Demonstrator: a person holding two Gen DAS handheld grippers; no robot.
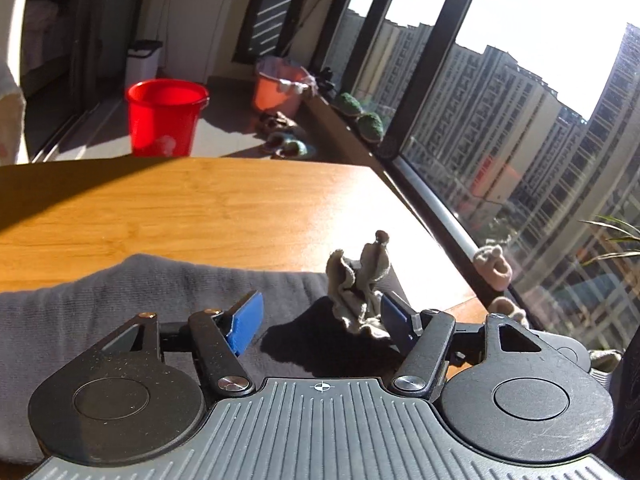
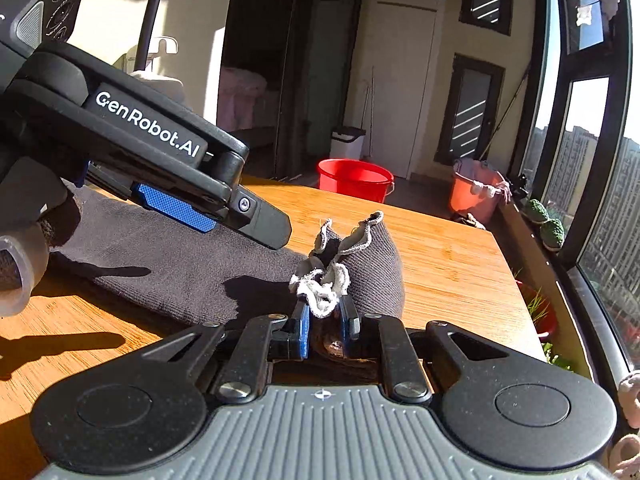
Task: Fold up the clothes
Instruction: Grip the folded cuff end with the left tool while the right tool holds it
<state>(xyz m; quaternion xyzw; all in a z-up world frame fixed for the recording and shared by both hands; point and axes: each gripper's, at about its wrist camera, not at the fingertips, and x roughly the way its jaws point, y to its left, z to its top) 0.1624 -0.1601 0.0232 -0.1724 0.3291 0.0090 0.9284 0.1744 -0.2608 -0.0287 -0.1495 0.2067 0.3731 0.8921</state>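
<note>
The dark grey knit garment (image 2: 168,264) lies stretched across the wooden surface (image 2: 448,264), its length running from the left side toward the window side, where one end is bunched and lifted off the wood. It looks soft, light and limp, a ribbed fabric that will sag and crease wherever it is not supported, so it should be taken by the hem or a corner, where the pale stitched edge (image 2: 324,288) gives a firmer bite than the loose middle. The right tool (image 2: 325,326) has its blue pads pressed nearly together on that gathered edge, pinching a wad of cloth that stands up in ruffles between them. The left tool (image 1: 320,316) is spread wide, hovering over the garment; from its own camera the bunched edge (image 1: 360,280) rises close against the right-hand pad, though whether it touches that pad is hard to tell from this angle, and nothing is clamped between the two. In the right wrist view the left tool (image 2: 224,216) hangs above the flat part of the cloth, tilted downward, casting a shadow on it. Because the fabric is so pliant, a single pinched point will probably drag the rest in a heap rather than carry it flat.
</note>
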